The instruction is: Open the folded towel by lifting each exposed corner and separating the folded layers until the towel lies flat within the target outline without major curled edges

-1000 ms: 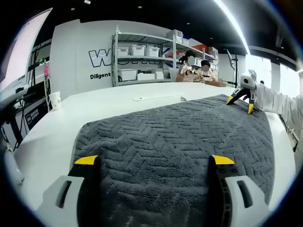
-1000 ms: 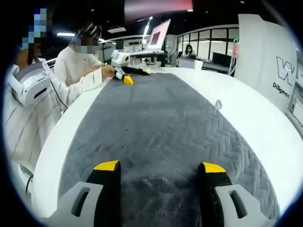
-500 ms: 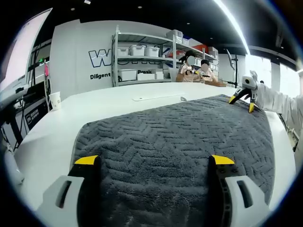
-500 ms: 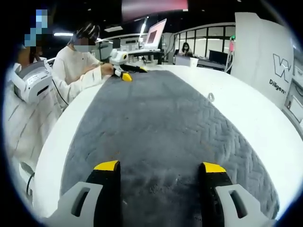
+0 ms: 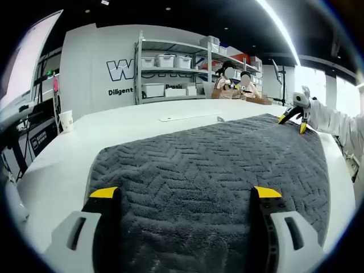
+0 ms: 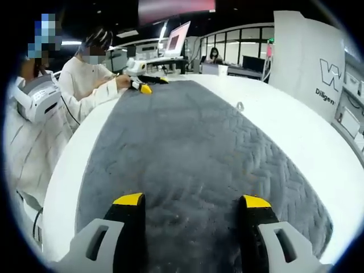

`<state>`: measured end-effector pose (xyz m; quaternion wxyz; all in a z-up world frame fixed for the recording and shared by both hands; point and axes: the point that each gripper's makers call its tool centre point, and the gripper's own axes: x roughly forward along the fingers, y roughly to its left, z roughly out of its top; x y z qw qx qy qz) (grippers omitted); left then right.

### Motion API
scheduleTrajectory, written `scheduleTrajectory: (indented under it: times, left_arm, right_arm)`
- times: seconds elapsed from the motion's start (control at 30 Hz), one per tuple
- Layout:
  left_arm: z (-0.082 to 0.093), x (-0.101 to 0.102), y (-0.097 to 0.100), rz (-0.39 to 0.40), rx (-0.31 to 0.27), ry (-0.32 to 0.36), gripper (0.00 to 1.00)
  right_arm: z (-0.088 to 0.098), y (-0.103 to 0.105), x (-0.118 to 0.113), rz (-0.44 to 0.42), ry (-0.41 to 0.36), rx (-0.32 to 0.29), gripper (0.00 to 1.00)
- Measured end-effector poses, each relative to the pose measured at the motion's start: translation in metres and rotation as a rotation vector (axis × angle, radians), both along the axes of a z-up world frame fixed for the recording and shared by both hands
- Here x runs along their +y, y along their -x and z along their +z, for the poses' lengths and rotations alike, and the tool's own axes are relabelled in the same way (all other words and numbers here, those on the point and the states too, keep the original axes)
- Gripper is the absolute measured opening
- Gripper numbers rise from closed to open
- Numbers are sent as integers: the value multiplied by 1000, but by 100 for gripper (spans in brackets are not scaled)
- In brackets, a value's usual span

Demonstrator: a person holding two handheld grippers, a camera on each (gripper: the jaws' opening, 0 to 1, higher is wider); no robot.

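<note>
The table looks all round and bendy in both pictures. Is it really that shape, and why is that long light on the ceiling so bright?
Left gripper view: the fisheye lens curves the white table and the towel; the ceiling light strip glares white. Right gripper view: the same bulging bends the table's edge; the towel's zigzag weave stays sharp.

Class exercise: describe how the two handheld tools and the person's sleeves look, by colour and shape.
Each tool, left tool and right tool, has two black jaws with yellow tips on pale grey, slotted bases. The sleeve behind the right tool is white; the sleeve behind the left tool is also white.
</note>
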<state>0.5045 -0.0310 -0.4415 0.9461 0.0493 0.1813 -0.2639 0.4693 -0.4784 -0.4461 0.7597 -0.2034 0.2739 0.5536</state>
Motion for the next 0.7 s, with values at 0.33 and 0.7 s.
scheduleTrajectory:
  times: [0.33,0.7]
  left_arm:
    - [0,0,-1,0,-1,1,93]
    - [0,0,-1,0,-2,1,93]
  right_arm:
    - [0,-3,-29,-44,4,6,64]
    - [0,2,-49,-77,-2,16,63]
